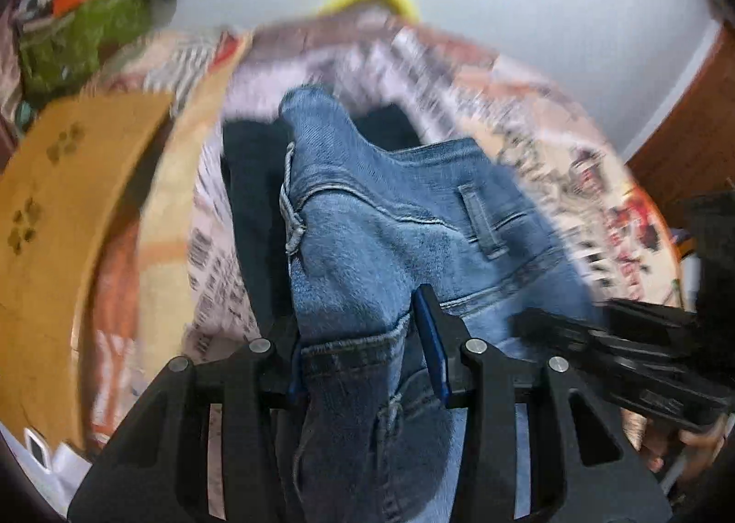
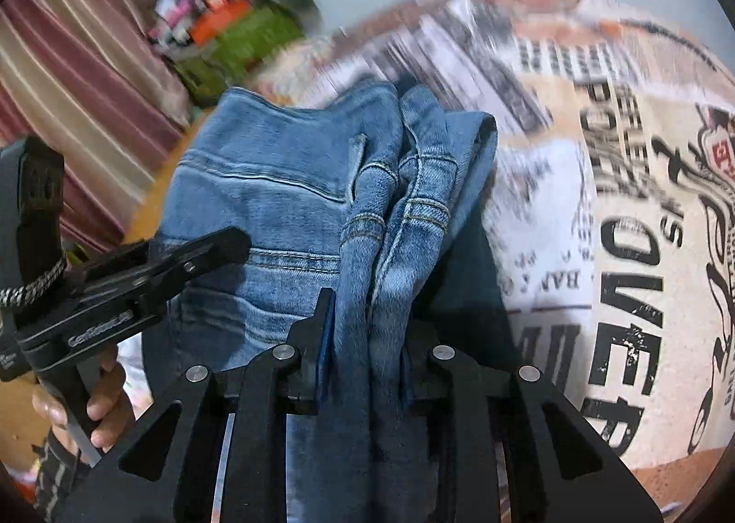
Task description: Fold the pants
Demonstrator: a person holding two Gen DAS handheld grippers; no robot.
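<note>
Item: blue jeans, bunched and partly lifted over a printed cloth on the bed; waistband end lies far, a dark garment beneath
Left hand-held gripper: closed down on a thick fold of denim by the pocket seam; blue pads press the fabric from both sides
Right hand-held gripper: clamped on a bundle of gathered legs and hems, several layers between the fingers
Spacing: the two grips sit near each other, each visible in the other's view
Step judged: carrying the gathered end over to make a fold
Advice: keep both grips level and move them together so the edges stay aligned; lay the fold flat before releasing
Risk: thick layers may slip unevenly; frames are blurred, so edge alignment cannot be confirmed
</note>
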